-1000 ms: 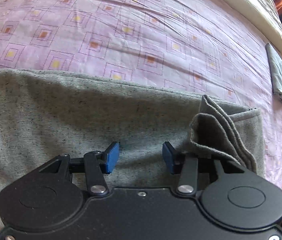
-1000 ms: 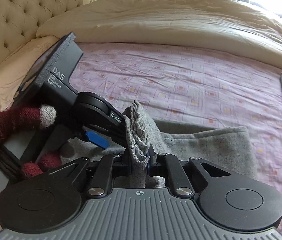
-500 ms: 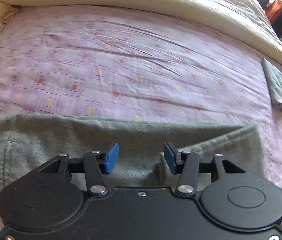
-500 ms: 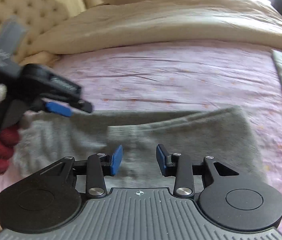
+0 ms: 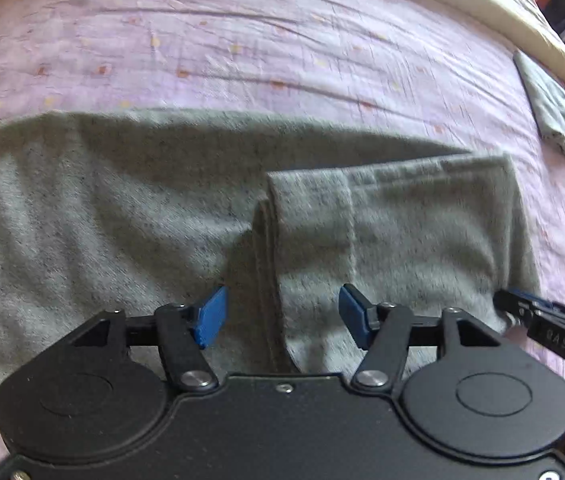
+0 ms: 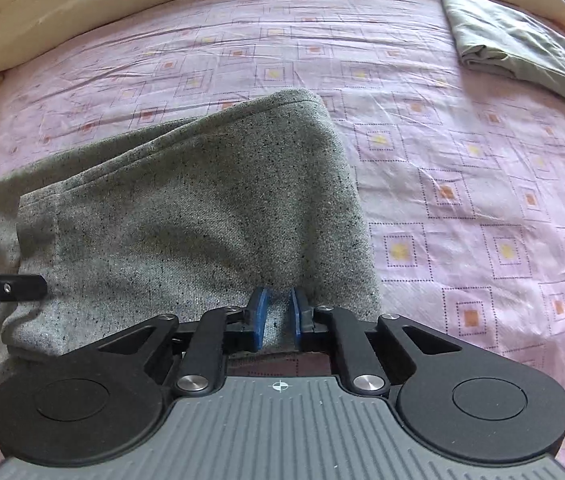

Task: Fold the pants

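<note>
Left gripper (image 5: pixel 282 314): jaws opening, spread over cuff fold of grey pants (image 5: pixel 130 216), no pinch. Right gripper (image 6: pixel 278 314): jaws closing, nearly together, pinching near edge of pants (image 6: pixel 186 216). Pants folded flat on lilac patterned sheet (image 6: pixel 462 200). Farther right: folded grey cloth (image 6: pixel 518 52). Beyond: cream duvet (image 6: pixel 122 4).

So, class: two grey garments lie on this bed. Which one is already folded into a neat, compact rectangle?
The smaller smooth grey garment at the far right of the purple sheet, untouched. The speckled grey pants lie near, only partly folded, under both claws.
</note>
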A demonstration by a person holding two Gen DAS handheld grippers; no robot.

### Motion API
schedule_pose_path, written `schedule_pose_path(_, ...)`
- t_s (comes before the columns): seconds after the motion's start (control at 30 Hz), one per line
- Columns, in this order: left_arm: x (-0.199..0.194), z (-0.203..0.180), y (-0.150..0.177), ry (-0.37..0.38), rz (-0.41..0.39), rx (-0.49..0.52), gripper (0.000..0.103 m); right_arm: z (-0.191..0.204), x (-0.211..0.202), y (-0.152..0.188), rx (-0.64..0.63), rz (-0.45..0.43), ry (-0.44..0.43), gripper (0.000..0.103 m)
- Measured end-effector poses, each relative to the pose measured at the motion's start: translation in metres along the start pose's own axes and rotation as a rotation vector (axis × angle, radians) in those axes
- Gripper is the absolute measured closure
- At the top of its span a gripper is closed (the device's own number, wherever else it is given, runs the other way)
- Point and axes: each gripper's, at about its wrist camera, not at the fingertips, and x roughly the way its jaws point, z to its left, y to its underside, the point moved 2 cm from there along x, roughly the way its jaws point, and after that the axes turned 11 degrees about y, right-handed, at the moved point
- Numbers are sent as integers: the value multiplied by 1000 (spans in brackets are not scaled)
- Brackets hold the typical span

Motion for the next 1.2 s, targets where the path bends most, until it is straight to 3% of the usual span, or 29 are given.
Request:
schedule_pose_path(0.03,-2,4,-5,-8,-23,-25,24,-1,2,-1,5,1,-5,90)
schedule_pose_path(0.07,-1,8,-9,0,-29,-48,22,-2,2,-2,3,1,-7,90)
schedule_pose_path(0.2,25,17,-29,97,45,-129,22,-5,1,-1,6,2,-30,90)
schedule_pose_path(0.3,39,6,-42,98,50,-108,20,-8,2,-3,18,6,-47,90)
schedule_pose_path(0.37,34,-5,-50,127,7,-75,53,-9,3,-4,18,5,-54,90)
schedule_pose_path(0.4,31,-12,-54,136,-1,-51,78,-9,2,-3,20,6,-57,90)
schedule_pose_path(0.47,22,-22,-59,129,-42,4,80,-10,1,-5,26,11,-61,90)
schedule_pose_path(0.57,11,-31,-66,105,-95,74,80,-10,-10,-12,24,-14,-69,90)
schedule_pose_path(0.67,23,-25,-78,63,-45,58,76,-8,-25,-27,5,-122,-81,90)
schedule_pose_path(0.77,41,-12,-78,8,40,19,54,-5,-14,-54,13,-138,-91,90)
schedule_pose_path(0.83,40,-2,-75,-14,36,-15,40,-4,6,-72,23,-108,-87,90)
schedule_pose_path(0.87,38,4,-74,-17,31,-40,37,-3,19,-79,19,-71,-77,90)
schedule_pose_path(0.93,29,16,-69,-61,14,-99,37,-4,43,-85,5,-20,-34,93)
schedule_pose_path(1.03,9,28,-59,-148,-19,-159,44,-4,45,-87,-10,-31,-31,93)
schedule_pose_path(1.1,-5,26,-47,-148,-42,-165,42,-1,34,-83,-25,-57,-25,91)
schedule_pose_path(1.2,-11,13,-24,-124,-26,-126,41,9,15,-65,-57,-84,-85,90)
